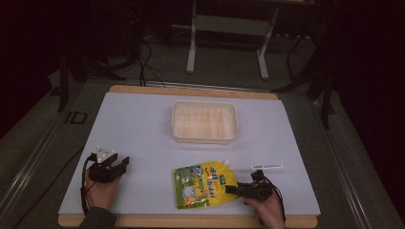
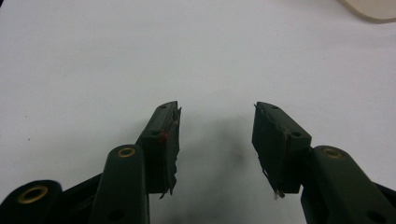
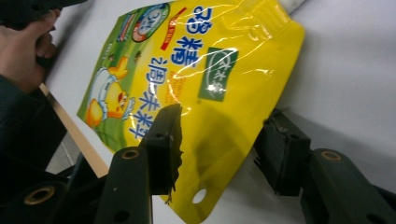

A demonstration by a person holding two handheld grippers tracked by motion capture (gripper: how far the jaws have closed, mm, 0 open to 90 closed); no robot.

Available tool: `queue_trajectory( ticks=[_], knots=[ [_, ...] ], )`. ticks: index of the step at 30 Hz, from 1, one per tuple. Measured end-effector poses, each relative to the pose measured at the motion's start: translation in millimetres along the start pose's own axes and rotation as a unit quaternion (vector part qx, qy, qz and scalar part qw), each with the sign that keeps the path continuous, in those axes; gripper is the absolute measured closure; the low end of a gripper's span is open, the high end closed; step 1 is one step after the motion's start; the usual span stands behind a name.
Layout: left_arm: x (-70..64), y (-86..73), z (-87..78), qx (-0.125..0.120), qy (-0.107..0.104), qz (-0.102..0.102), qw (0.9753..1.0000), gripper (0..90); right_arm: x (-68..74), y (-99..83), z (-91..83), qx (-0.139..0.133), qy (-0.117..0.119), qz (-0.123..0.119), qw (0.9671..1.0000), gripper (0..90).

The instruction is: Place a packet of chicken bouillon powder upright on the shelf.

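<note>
A yellow and green spouted pouch (image 1: 203, 183) printed with a cartoon duck lies flat on the white mat near the front edge. My right gripper (image 1: 237, 189) sits at the pouch's right end, open. In the right gripper view the pouch (image 3: 210, 60) runs between the jaws, one jaw over its end with the punched hole and the other just off its edge, and my right gripper (image 3: 224, 114) is not closed on it. My left gripper (image 1: 114, 164) rests at the front left of the mat. In its own view my left gripper (image 2: 217, 107) is open over bare mat.
A shallow cream plastic tray (image 1: 204, 121) stands empty at the middle back of the mat, and the tray's corner (image 2: 373, 9) shows in the left gripper view. The white mat (image 1: 143, 124) lies on a wooden board. Table legs and cables stand on the floor beyond.
</note>
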State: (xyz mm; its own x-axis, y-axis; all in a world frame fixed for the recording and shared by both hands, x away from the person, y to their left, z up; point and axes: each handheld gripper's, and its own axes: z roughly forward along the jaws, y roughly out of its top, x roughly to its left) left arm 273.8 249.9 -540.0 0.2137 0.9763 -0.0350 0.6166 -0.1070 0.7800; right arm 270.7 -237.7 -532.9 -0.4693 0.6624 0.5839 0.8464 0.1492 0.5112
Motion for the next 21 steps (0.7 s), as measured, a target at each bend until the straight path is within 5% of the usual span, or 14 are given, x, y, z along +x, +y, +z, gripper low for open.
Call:
queue_trajectory(
  ticks=[7, 21],
  knots=[
    [-1.2, 0.0, 0.5, 0.003, 0.001, 0.003, 1.0, 50.3, -5.6, 3.0, 9.0, -0.009, 0.027, 0.035, 0.999, 64.1],
    [-2.4, 0.2, -0.7, -0.004, 0.001, 0.004, 1.0, 50.5, -1.5, 10.9, 17.1, -0.01, 0.027, 0.019, 0.9994, 83.9]
  ],
)
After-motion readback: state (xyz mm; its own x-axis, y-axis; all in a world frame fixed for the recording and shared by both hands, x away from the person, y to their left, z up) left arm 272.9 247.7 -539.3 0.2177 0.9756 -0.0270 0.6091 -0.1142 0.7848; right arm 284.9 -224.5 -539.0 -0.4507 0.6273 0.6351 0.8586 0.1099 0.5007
